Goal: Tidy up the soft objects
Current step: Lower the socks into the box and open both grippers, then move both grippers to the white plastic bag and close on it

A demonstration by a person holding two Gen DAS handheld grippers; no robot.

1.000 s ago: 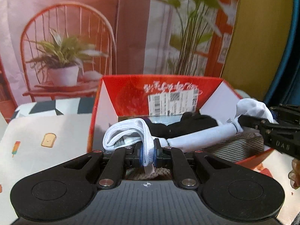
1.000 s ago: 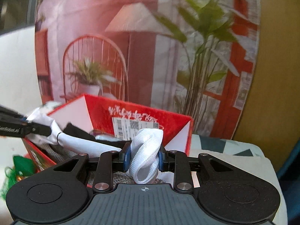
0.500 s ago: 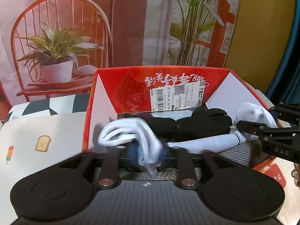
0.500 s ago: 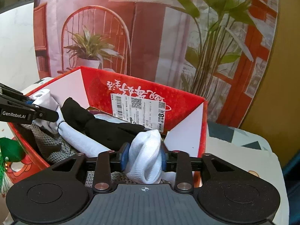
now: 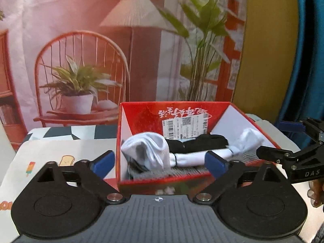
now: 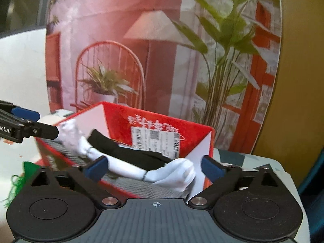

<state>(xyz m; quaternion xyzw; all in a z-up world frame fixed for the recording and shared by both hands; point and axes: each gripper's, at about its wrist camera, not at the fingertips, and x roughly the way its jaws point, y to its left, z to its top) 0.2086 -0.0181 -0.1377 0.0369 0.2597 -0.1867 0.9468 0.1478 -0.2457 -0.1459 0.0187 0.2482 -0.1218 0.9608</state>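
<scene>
Released since the earlier frame, the white sock point(image 5: 182, 158) lies in the red box point(image 5: 239, 121); both the left gripper point(image 5: 160, 164) and right gripper point(image 6: 154, 169) gape wide, placement apparently complete.

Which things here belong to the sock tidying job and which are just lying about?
Job:
white sock bundle
black socks
red box
left tongs, open
right tongs, open

Lying about:
green tassel
printed backdrop
patterned mat
</scene>
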